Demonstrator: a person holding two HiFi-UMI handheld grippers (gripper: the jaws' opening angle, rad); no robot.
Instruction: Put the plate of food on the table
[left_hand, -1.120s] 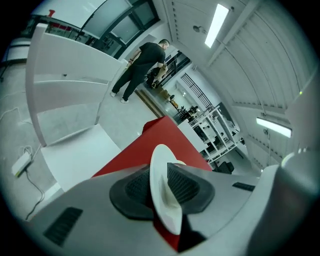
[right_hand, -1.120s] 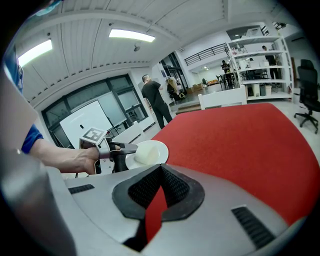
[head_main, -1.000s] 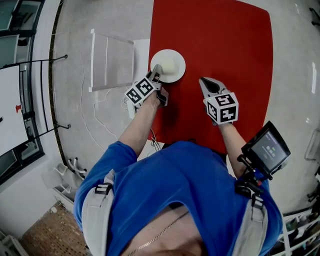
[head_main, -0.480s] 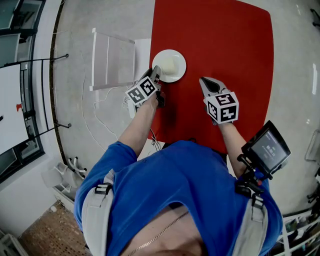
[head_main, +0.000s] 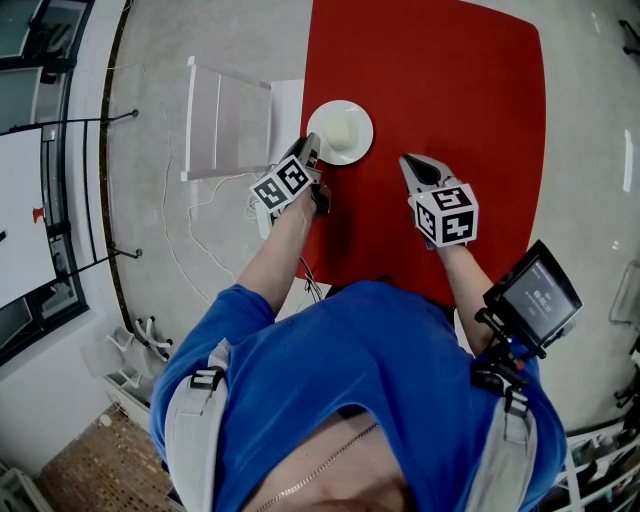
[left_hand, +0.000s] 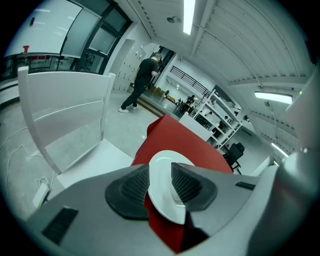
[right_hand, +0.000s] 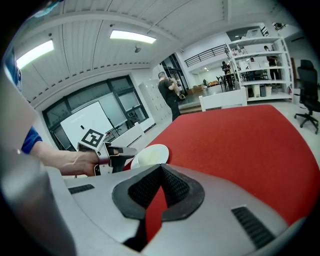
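In the head view, the plate (head_main: 361, 142) sits on the red bench (head_main: 450, 90) near its left edge, with a pale lump of food (head_main: 341, 129) in the middle. The left tool (head_main: 312, 150) points at the plate's near-left rim, and the right tool (head_main: 408, 162) hangs over bare bench, well apart to the plate's right. A white chair (head_main: 228, 120) stands just left of the bench. In the left gripper view, that tool's jaws have just been opening and now stand wide. The plate's rim lies between the ribbed pads (left_hand: 135, 184), but they do not clamp it. The plate rests flat on the bench. In the right gripper view, that tool's jaws meet at their tips with nothing between them, only red bench showing through the gap below. Beyond them on the left lies the plate, with the left tool at its rim.
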